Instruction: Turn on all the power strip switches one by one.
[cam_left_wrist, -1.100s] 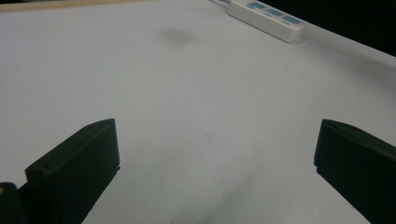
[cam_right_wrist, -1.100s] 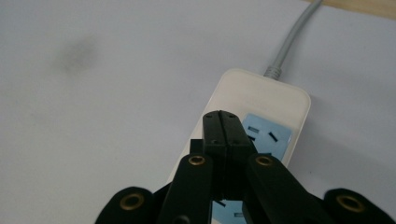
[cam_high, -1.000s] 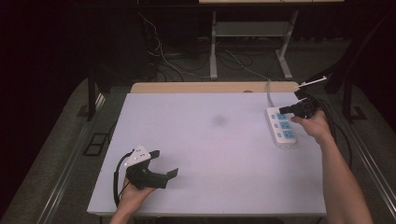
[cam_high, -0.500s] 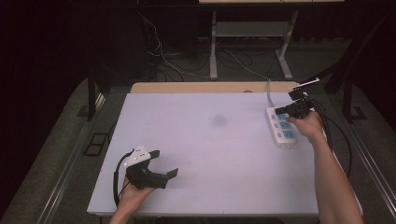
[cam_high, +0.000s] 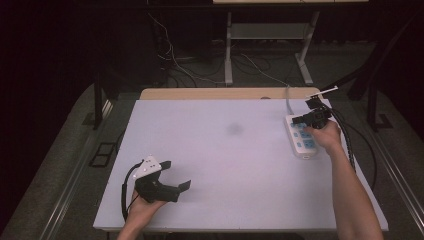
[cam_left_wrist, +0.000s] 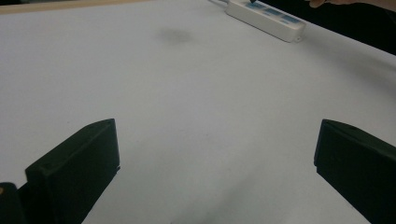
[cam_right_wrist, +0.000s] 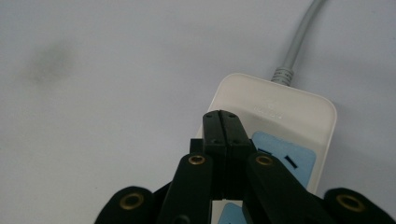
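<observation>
Right gripper (cam_high: 306, 119): a black two-jaw tool in the person's right hand (cam_high: 327, 136), at about 2 o'clock on the table in the high view.
Right jaws: pressed flat together with no gap, nothing between them. In the right gripper view the closed tips (cam_right_wrist: 226, 122) lie over the cable end of the power strip, beside its first blue socket; I cannot tell whether they touch it.
Power strip (cam_high: 300, 138): a white oblong plastic block with pale blue socket faces, lying flat near the table's right edge at about 2 o'clock.
Long axis: runs from 12 o'clock to 5 o'clock in the high view, nearly along the right edge.
Cable end: points toward 12 o'clock, where a grey cord (cam_high: 288, 98) leaves over the far edge.
Left gripper (cam_high: 176, 178): black with a white plate, held in the left hand (cam_high: 145, 209) at about 7 o'clock on the table, well apart from the strip.
Left jaws: spread wide, holding nothing, bare table between them in the left gripper view.
Table (cam_high: 220, 165): a plain white rectangular top with one faint grey smudge (cam_high: 233, 129) near the centre.
</observation>
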